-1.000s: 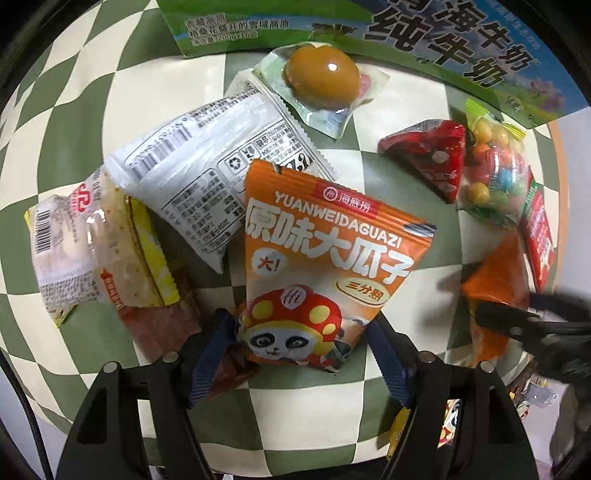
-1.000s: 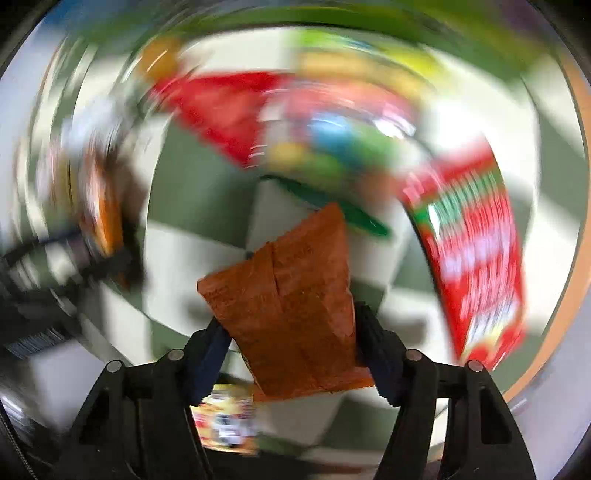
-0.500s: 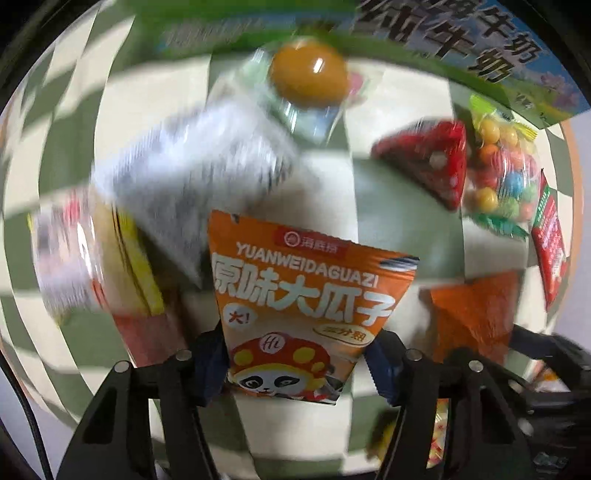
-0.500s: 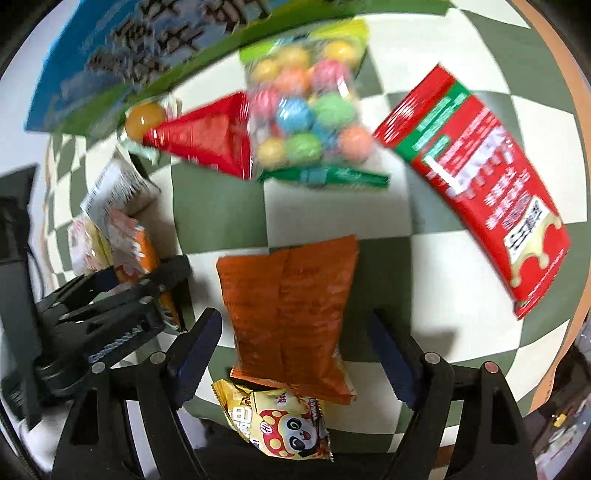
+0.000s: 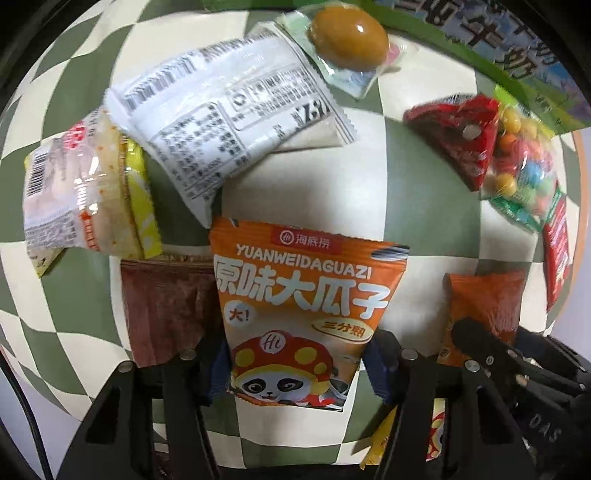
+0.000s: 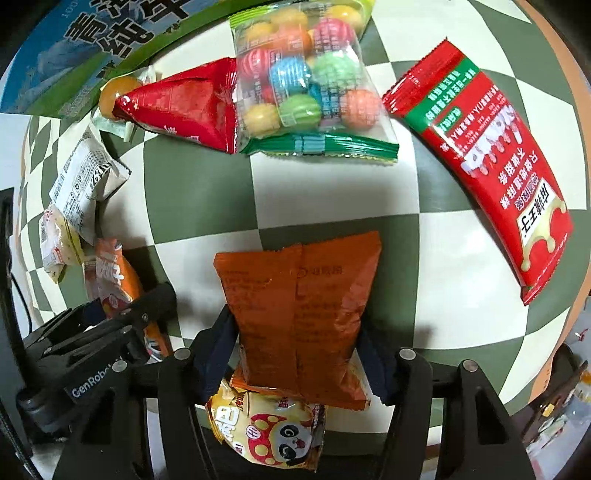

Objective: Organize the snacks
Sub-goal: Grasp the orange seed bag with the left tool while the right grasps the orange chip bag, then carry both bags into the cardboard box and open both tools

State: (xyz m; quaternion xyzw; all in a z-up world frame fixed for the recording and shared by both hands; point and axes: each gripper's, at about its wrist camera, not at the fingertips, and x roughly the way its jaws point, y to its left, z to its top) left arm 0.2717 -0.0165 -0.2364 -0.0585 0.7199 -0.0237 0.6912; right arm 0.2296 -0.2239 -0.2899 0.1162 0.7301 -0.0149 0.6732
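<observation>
An orange seed packet with a panda (image 5: 299, 295) lies on the checked cloth (image 5: 424, 177). My left gripper (image 5: 297, 369) points down over it, its jaws closing, both pads against the packet's lower sides. In the right wrist view a plain orange packet (image 6: 299, 295) lies back up, overlapping a yellow panda packet (image 6: 273, 428). My right gripper (image 6: 299, 350) straddles it with jaws closing, and the pads touch its creased edges. The two grippers stand side by side, each showing in the other's view.
Around them lie a white packet (image 5: 229, 122), a wrapped egg (image 5: 347, 35), a clear-and-yellow packet (image 5: 85, 192), a brown packet (image 5: 166, 310), a red triangular packet (image 6: 184, 107), a bag of coloured balls (image 6: 306, 81) and a long red packet (image 6: 487, 162). A milk carton box (image 6: 74, 48) borders the far side.
The left jaws have narrowed onto the seed packet, which now sits lower between them. The right jaws spread wide around the orange packet, then came in against its edges.
</observation>
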